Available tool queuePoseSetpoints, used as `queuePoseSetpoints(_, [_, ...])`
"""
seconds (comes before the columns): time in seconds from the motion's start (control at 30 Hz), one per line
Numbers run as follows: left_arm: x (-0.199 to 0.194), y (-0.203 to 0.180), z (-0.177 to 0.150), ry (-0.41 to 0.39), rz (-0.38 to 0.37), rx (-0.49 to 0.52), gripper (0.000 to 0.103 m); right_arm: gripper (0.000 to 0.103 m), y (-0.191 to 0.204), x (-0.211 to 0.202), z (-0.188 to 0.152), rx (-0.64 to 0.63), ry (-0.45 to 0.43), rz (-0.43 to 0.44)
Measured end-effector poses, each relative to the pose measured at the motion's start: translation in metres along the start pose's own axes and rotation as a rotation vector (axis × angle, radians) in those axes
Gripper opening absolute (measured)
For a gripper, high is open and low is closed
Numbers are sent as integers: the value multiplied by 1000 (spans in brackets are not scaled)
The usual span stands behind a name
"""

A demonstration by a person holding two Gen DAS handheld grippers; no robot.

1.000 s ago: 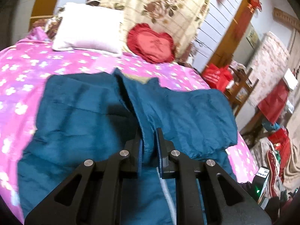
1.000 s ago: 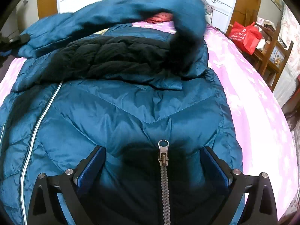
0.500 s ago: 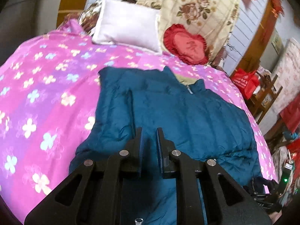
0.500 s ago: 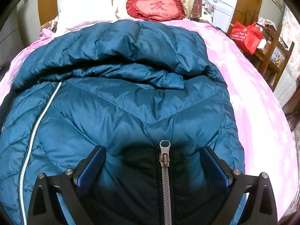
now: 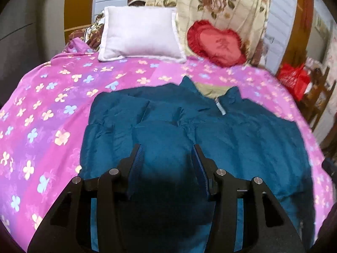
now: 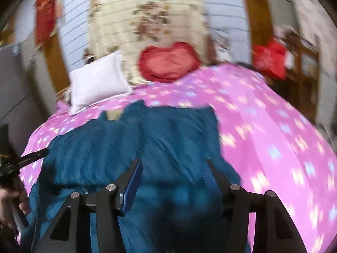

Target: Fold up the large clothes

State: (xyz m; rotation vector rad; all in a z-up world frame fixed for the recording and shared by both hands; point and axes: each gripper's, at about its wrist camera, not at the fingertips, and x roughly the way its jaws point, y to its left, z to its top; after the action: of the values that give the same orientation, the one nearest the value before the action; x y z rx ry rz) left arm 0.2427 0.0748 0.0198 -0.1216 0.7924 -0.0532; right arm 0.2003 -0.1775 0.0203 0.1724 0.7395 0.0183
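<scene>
A teal puffer jacket (image 5: 242, 143) lies spread on the pink flowered bed (image 5: 52, 109), collar toward the pillows, with a sleeve folded across its front. My left gripper (image 5: 167, 154) is open and empty just above the folded sleeve near the jacket's left side. In the blurred right wrist view the jacket (image 6: 147, 139) lies below my right gripper (image 6: 172, 168), which is open and empty over its right half. The left gripper's tool and the hand holding it show at the left edge of that view (image 6: 12, 168).
A white pillow (image 5: 141, 35), a red heart cushion (image 5: 217, 42) and a floral quilt (image 5: 210, 4) stand at the head of the bed. A red bag (image 5: 294, 80) and wooden furniture (image 5: 320, 97) are to the right of the bed.
My left gripper has let go of the sleeve, opened and drawn back. The sleeve now lies folded across the jacket. My right gripper has lifted away from the zipper and tilted up.
</scene>
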Motion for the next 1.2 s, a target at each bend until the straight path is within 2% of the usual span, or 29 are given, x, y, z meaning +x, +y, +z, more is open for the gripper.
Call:
queuePoseSetpoints(0.1, [26,2,-13,73,61,24,47,57,8,39,11,-80,42,31])
queuePoseSetpoints(0.17, [32,6,-29,73,56,34,48,57,4,70,4,-92,146,85])
queuePoseSetpoints(0.2, [33,7,-36,64,46,35,49,58,0,96,-10,-132,254,75])
queuePoseSetpoints(0.23, [32,9,-46,47,29,35,49,60,-2,106,-19,-168,281,73])
queuePoseSetpoints(0.33, [30,13,-49,33,21,9,49,60,-16,110,-17,-143,319,114])
queuePoseSetpoints(0.4, [31,19,-48,37,18,-20,49,60,-12,108,-6,-171,348,103])
queuePoseSetpoints(0.47, [30,17,-47,36,32,-19,49,60,-6,96,10,-203,262,75])
queuePoseSetpoints(0.53, [30,15,-47,36,43,-11,49,62,-9,84,32,-139,127,63])
queuePoseSetpoints(0.63, [31,16,-46,37,45,-14,49,64,-11,95,54,-34,38,10])
queuePoseSetpoints(0.7, [31,16,-46,38,47,-13,49,65,-4,123,60,-27,63,-6])
queuePoseSetpoints(0.8, [31,16,-47,37,49,-13,49,74,0,166,43,-65,210,-59])
queuePoseSetpoints(0.93, [32,15,-47,41,59,-12,49,76,-2,170,41,-52,230,-76])
queuePoseSetpoints(0.97, [32,15,-47,42,65,-11,49,76,-1,163,43,-54,230,-91])
queuePoseSetpoints(1.07, [32,14,-48,43,71,-15,49,76,12,127,50,-25,114,-77])
queuePoseSetpoints(1.1, [32,14,-48,44,73,-13,49,76,23,114,51,-22,70,-28])
queuePoseSetpoints(1.2, [32,13,-47,45,73,-13,49,76,61,107,46,-59,70,88])
